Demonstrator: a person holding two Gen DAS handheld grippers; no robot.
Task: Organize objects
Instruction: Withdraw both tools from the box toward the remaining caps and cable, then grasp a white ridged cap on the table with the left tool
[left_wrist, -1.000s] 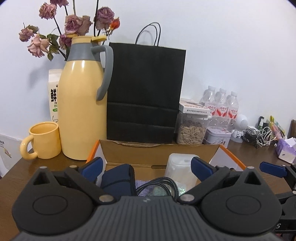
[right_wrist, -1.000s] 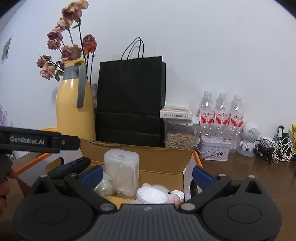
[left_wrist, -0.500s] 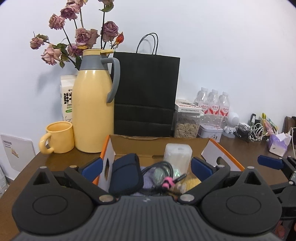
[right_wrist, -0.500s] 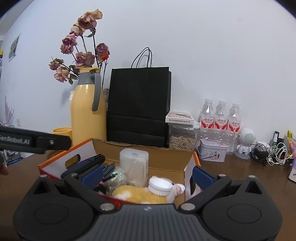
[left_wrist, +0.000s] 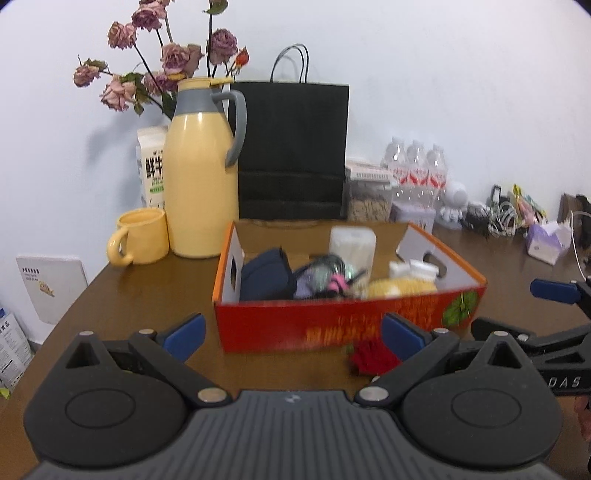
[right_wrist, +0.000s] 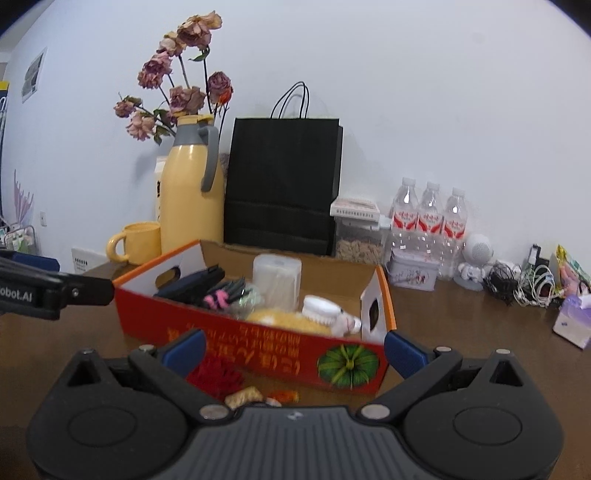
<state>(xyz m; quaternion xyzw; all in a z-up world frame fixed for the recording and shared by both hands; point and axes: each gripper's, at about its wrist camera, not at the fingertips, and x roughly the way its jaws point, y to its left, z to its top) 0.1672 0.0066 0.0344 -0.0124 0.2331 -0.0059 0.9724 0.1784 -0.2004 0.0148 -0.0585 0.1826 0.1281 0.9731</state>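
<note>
Cardboard box (left_wrist: 347, 325) sits on the brown table (left_wrist: 147, 295) straight ahead of both grippers, already holding a dark pouch (left_wrist: 266, 277), a tangle of black cable (left_wrist: 325, 273), a white container (left_wrist: 352, 243) and a yellow plush item (left_wrist: 399, 286). I read the task as mostly done. Left gripper (left_wrist: 291, 332) is spread wide and empty; right gripper (right_wrist: 293, 349) likewise, nothing between its blue pads. Still loose on the table, between the box's near wall and my grippers: a red flower-like piece (right_wrist: 216, 374), plus a small tan item (right_wrist: 243, 397) and an orange scrap (right_wrist: 284, 396) just under the right gripper. My judgement: these remain to go in. Motion blur hides finer detail.
</note>
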